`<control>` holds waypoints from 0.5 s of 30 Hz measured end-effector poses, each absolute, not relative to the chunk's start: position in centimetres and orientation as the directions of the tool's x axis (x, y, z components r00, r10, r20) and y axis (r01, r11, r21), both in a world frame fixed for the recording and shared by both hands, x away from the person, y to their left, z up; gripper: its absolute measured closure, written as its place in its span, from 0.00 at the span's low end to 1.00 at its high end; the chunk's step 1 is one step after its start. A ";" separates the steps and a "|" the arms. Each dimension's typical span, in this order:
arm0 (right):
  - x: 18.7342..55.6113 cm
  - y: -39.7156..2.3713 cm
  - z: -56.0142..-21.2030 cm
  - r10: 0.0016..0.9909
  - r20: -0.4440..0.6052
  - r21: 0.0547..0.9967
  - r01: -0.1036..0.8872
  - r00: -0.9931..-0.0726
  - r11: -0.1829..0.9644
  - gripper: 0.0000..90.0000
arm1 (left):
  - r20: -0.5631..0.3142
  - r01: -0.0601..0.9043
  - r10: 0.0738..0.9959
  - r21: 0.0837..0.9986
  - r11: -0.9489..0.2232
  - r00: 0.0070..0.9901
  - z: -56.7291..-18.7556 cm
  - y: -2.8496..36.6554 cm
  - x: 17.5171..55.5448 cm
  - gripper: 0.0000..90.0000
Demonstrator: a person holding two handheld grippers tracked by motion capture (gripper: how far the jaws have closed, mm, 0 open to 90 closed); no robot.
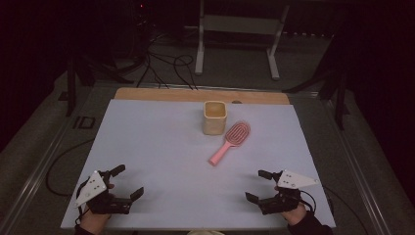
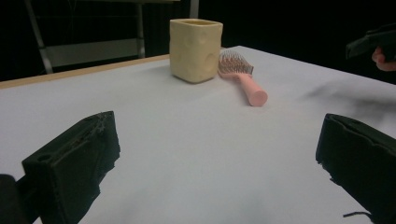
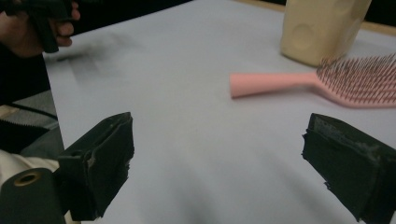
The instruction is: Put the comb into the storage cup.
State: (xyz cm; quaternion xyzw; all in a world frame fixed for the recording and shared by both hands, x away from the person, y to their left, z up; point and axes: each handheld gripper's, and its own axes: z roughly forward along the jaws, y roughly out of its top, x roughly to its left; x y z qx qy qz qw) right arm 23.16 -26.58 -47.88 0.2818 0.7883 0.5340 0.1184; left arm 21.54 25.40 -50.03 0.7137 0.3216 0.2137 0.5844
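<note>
While tongs [image 1: 128,182] gape, cup [image 1: 215,117] unlabelled.

1. The tabletop [image 1: 161,161] is a pale grey-white sheet; a strip of bare wood shows along its far edge.
2. A cream square cup [image 1: 215,117] stands upright on it, toward the far middle.
3. A pink hairbrush [image 1: 230,141] lies flat just beside the cup, bristles up, head nearest the cup, handle pointing toward the near edge.
</note>
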 end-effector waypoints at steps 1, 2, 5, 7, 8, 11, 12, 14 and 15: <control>23.2 -26.6 -47.7 0.572 0.119 0.909 0.320 -0.811 0.265 0.10 | -0.071 0.209 0.709 0.972 -0.110 0.702 -50.0 25.4 21.5 0.00; 23.2 -26.6 -47.7 0.572 0.119 0.909 0.320 -0.811 0.265 0.10 | -0.068 0.207 0.710 0.972 -0.111 0.701 -50.0 25.4 21.5 0.00; 23.2 -26.5 -46.8 0.573 0.120 0.915 0.315 -0.810 0.254 0.09 | -0.067 0.206 0.710 0.972 -0.110 0.700 -50.0 25.4 21.5 0.00; 23.5 -26.4 -46.2 0.577 0.100 0.917 0.300 -0.811 0.262 0.09 | -0.063 0.203 0.710 0.972 -0.114 0.701 -50.0 25.4 21.5 0.00; 23.6 -26.4 -45.9 0.580 0.094 0.917 0.297 -0.809 0.267 0.09 | -0.061 0.201 0.710 0.973 -0.115 0.701 -50.0 25.3 21.5 0.00; 23.9 -26.1 -45.1 0.576 0.077 0.920 0.281 -0.814 0.273 0.09 | -0.062 0.203 0.710 0.972 -0.117 0.702 -50.0 25.4 21.5 0.00; 24.0 -26.0 -44.8 0.573 0.067 0.923 0.270 -0.817 0.275 0.09 | -0.065 0.203 0.709 0.973 -0.112 0.703 -50.0 25.4 21.5 0.00; 24.3 -25.8 -44.2 0.571 0.059 0.926 0.258 -0.819 0.274 0.09 | -0.065 0.202 0.708 0.973 -0.112 0.703 -50.0 25.3 21.6 0.00; 24.4 -25.8 -43.9 0.570 0.051 0.928 0.249 -0.820 0.276 0.09 | -0.064 0.203 0.707 0.973 -0.114 0.705 -50.0 25.3 21.6 0.00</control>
